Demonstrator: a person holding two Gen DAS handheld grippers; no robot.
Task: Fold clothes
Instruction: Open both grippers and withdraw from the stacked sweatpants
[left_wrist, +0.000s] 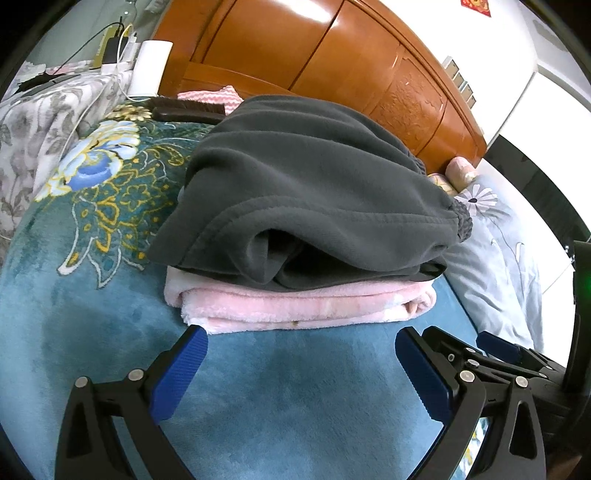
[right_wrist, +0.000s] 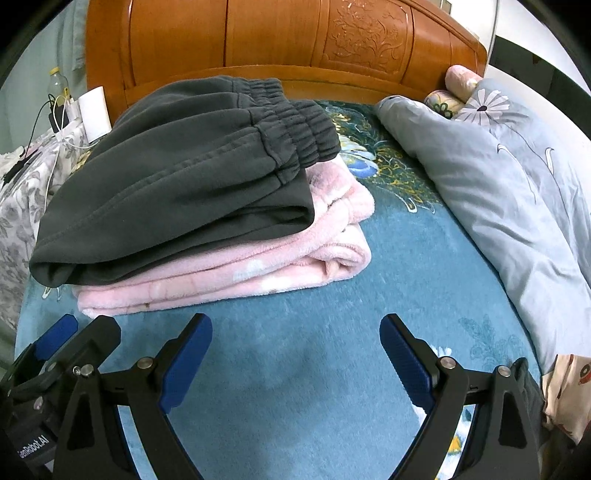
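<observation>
Dark grey folded sweatpants lie on top of a folded pink fleece garment on the blue bed cover. Their elastic waistband faces the headboard. My left gripper is open just in front of the stack, and its left fingertip is almost at the pink edge. My right gripper is open too, a little nearer than the stack and to its right, holding nothing. The left gripper also shows at the lower left of the right wrist view.
A wooden headboard stands behind the stack. A light grey flowered quilt is bunched along the right side. A cloth-covered bedside table with chargers and a white box is at the left. Blue bed cover lies under both grippers.
</observation>
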